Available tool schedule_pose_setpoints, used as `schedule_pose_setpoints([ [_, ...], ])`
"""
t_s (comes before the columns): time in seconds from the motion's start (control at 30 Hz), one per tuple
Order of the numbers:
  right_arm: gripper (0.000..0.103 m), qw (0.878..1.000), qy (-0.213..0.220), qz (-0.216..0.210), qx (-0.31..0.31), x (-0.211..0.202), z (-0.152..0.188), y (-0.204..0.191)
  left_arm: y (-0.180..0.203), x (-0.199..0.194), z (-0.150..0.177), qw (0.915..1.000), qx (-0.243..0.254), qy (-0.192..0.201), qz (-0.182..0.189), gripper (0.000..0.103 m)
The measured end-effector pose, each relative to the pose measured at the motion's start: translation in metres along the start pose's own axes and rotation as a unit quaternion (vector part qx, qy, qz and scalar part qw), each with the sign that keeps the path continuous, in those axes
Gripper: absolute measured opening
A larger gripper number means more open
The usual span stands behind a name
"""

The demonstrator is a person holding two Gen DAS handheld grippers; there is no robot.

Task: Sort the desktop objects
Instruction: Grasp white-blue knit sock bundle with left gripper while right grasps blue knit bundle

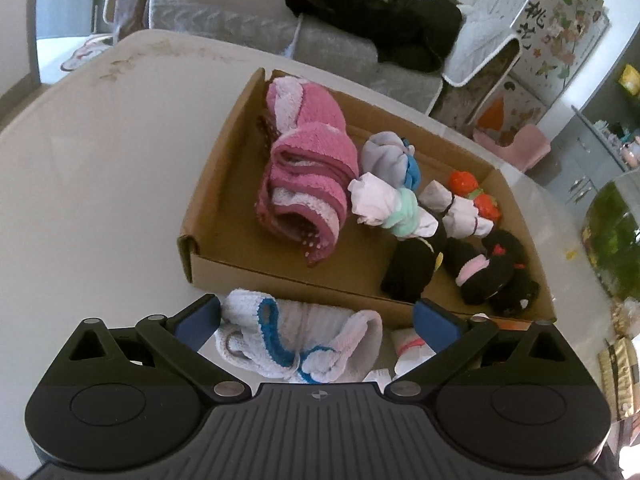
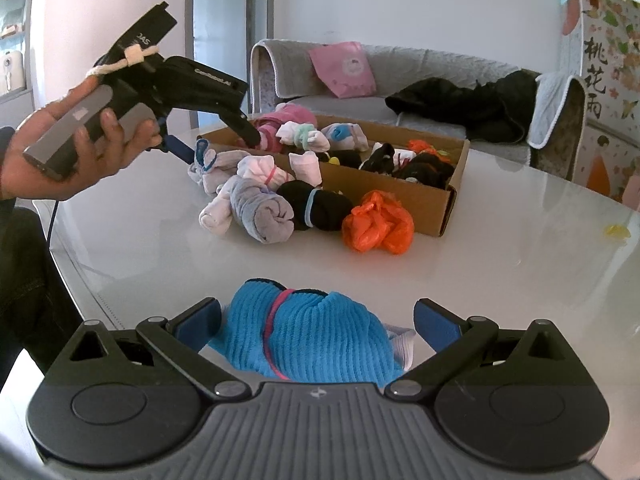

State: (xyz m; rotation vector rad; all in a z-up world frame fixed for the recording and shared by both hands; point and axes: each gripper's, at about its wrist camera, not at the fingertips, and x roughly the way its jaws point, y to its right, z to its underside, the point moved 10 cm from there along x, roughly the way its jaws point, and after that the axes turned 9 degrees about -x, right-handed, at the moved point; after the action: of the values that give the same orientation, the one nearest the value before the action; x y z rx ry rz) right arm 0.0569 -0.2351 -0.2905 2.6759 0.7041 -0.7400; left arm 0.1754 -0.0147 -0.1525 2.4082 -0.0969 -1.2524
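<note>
Looking through the left wrist view, we see our left gripper point(image 1: 316, 322) with its blue fingers point(image 1: 200, 320) spread wide, and a white sock bundle with blue trim point(image 1: 298, 346) lies on the table point(image 1: 100, 184) between them, nearer to the left finger and not yet pinched. Just behind it stands the cardboard box point(image 1: 224, 268), which already holds a pink towel roll point(image 1: 308, 172) and several sock bundles. We think the danger here is the box wall: it is very near, so a lift that is too low could catch the front edge and push the box away. In the right wrist view, our right gripper point(image 2: 318, 322) is also spread open, and a blue ribbed sock bundle point(image 2: 316, 336) with a pink band lies between the fingers, close to the camera and not touched by either pad as far as we can tell. Closing on the loose fabric only may let it slip out. More bundles and an orange plastic bag point(image 2: 378, 222) wait beside the box.
</note>
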Motion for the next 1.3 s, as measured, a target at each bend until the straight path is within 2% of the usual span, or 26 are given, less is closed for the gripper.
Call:
schedule_pose_setpoints([
  [0.33, 0.102, 1.0, -0.001, -0.004, 0.007, 0.006, -0.001, -0.002, -0.01, 0.018, 0.008, 0.9985, -0.005, -0.052, -0.015, 0.103],
  [0.63, 0.102, 1.0, 0.0, 0.002, 0.013, 0.007, 0.001, -0.006, -0.007, 0.021, 0.007, 0.9979, 0.011, -0.052, -0.037, 0.102],
  [0.9, 0.102, 1.0, 0.001, 0.001, 0.019, 0.003, 0.007, -0.007, -0.011, 0.022, 0.014, 0.9941, 0.049, -0.053, -0.081, 0.101],
  [1.3, 0.102, 0.999, 0.002, 0.015, 0.031, 0.0, 0.011, -0.008, -0.063, -0.015, 0.019, 0.9937, 0.023, -0.049, -0.098, 0.098],
])
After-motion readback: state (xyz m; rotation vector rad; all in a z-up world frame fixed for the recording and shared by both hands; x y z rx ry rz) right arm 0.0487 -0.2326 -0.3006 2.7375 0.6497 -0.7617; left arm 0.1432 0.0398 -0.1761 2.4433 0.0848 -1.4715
